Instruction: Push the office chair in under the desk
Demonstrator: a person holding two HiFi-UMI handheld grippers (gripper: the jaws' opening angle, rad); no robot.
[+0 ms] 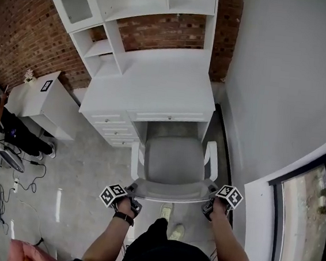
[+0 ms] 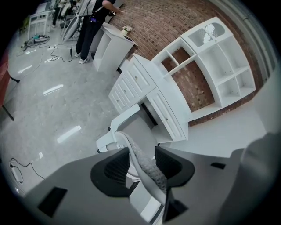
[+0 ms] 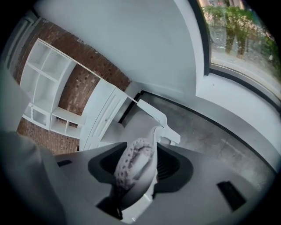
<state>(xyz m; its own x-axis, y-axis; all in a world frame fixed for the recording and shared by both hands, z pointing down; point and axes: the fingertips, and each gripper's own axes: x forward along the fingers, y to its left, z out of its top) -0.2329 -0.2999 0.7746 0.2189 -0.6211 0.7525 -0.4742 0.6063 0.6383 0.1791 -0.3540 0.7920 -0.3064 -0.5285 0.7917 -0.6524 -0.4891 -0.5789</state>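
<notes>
The grey mesh-backed office chair (image 1: 168,159) with white armrests stands in the lower middle of the head view, facing the white wooden desk (image 1: 156,86) with its stack of drawers. Its seat front reaches about to the knee opening at the desk's front edge. The rest of the seat and both armrests lie out over the polished grey floor (image 1: 84,165) (not under the top).

In that view the left gripper (image 1: 130,190) sits on the lower-left corner of the chair's back, and the right gripper (image 1: 213,197) on the lower-right corner.

In the left gripper view the left gripper (image 2: 142,152) has its jaws fairly wide. The perforated grey back rim of the office chair (image 2: 147,169) runs slantwise between them and touches both dark pads. In the right gripper view the right gripper (image 3: 140,154) also has its jaws partly apart, round the rounded corner of the rim, which fills the gap and bears on the pads.

A white shelf hutch (image 1: 136,2) rises from the desk against the red brick wall (image 1: 23,25) at upper left. A small white cabinet (image 1: 44,100) stands at the left, and a dark-framed window (image 1: 310,218) fills the lower right.
</notes>
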